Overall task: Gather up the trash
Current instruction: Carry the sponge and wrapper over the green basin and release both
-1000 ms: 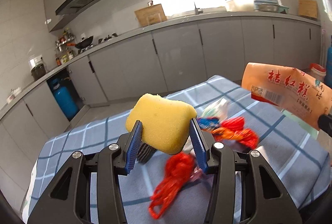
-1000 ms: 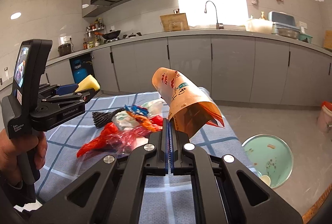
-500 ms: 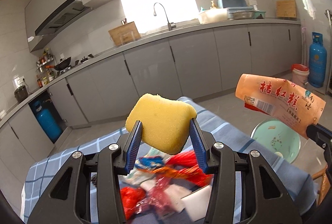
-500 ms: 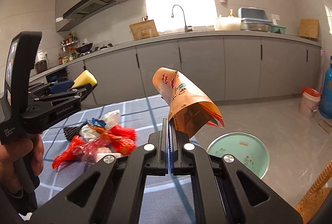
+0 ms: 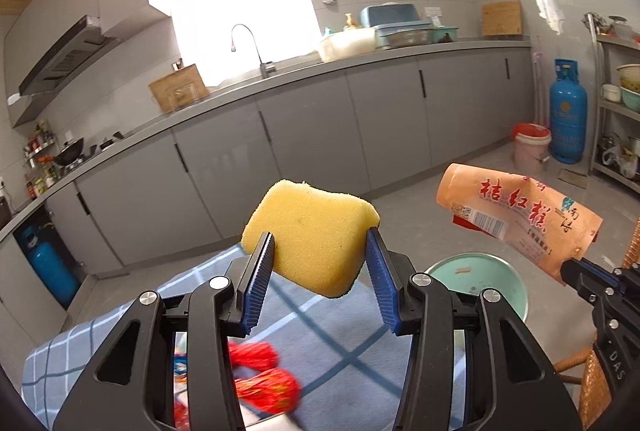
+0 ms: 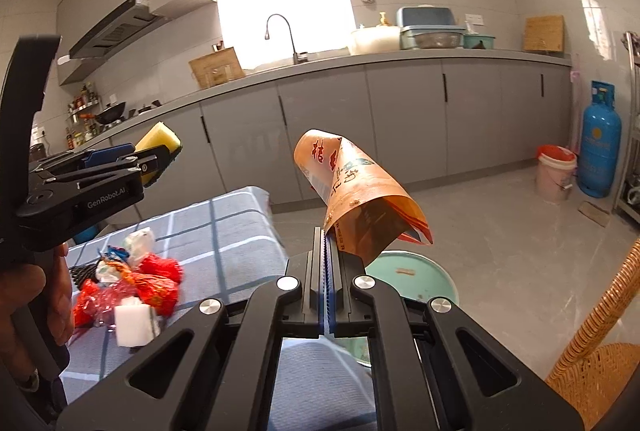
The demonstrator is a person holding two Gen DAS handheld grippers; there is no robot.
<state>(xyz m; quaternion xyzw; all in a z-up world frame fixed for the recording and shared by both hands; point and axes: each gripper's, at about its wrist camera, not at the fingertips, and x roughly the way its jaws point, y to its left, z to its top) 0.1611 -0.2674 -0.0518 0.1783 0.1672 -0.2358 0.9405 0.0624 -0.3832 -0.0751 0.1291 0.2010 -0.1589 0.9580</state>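
My left gripper (image 5: 319, 255) is shut on a yellow sponge (image 5: 310, 231), held in the air past the table's far edge; the same sponge (image 6: 159, 141) shows at the left of the right wrist view. My right gripper (image 6: 327, 243) is shut on the corner of an orange snack bag (image 6: 356, 195) with red characters, also seen as the orange snack bag (image 5: 520, 219) in the left wrist view. A mint-green trash bin (image 6: 424, 277) stands on the floor below and beyond both grippers. Red net bags and wrappers (image 6: 136, 281) lie in a pile on the blue checked tablecloth (image 6: 224, 231).
A white block (image 6: 132, 325) lies by the pile. A wicker chair (image 6: 596, 343) stands to the right of the bin. Grey kitchen cabinets (image 6: 400, 123) run along the far wall, with a blue gas cylinder (image 6: 600, 151) and a pink bucket (image 6: 556, 173) in the corner.
Both grippers swung right, away from the trash pile and toward the bin, each keeping its load. The bin has come into the left wrist view.
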